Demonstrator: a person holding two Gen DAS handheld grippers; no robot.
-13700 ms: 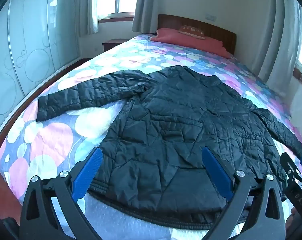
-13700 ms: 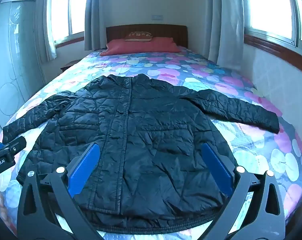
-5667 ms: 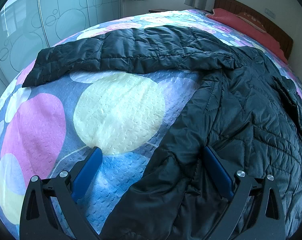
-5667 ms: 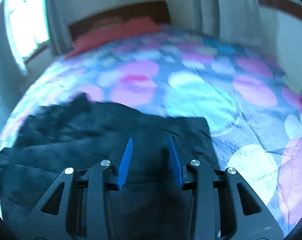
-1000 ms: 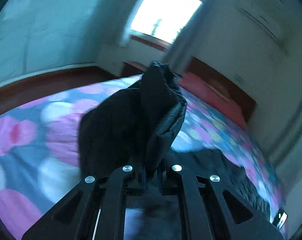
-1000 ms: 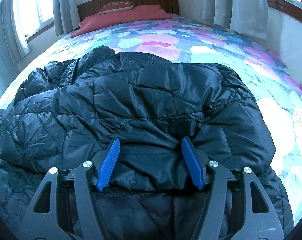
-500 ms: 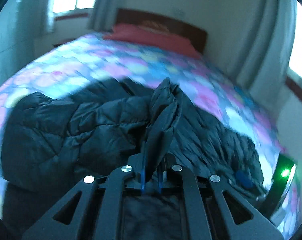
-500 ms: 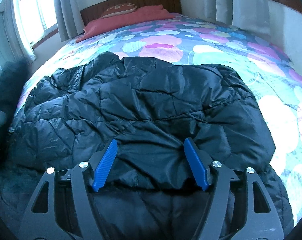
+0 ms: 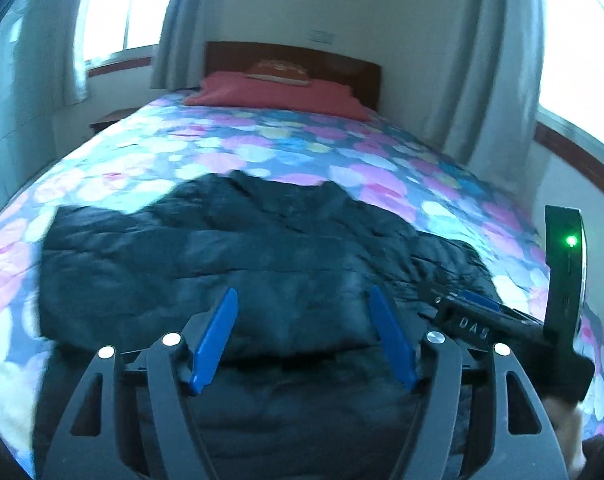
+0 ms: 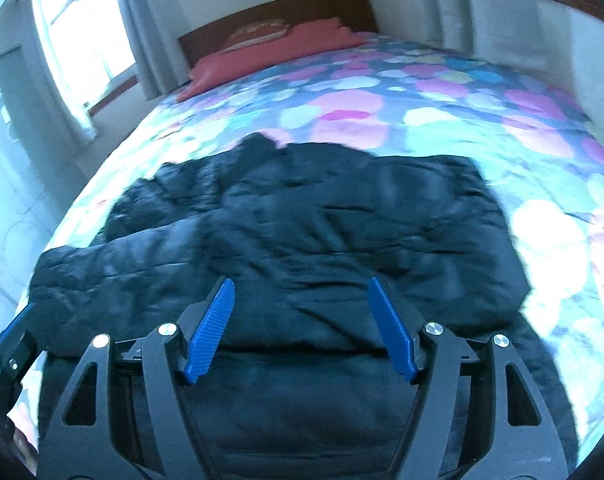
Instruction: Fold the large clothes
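The black quilted padded jacket [image 9: 237,248] lay on the bed with the bedcover of pink, blue and pale circles [image 9: 285,140], its two sleeves folded in over the body, so that it made a wide dark block. Its long axis ran across the bed, from the left side to the right side, and not toward the red pillow [image 9: 273,94] at the wooden headboard.

On the left, the left hand-held gripper [image 9: 304,338] hovered above the near part of the jacket, with its blue fingers apart and nothing between them. On the right, the right hand-held gripper [image 10: 302,330] stood the same way, fingers spread and empty, just beside the left one, whose black body showed at the left edge of the right wrist view.

Both hand-held grippers faced the jacket from its near long edge, and neither seemed clearly nearer. I judged that the next fold needs this near hem, one tool at each end.
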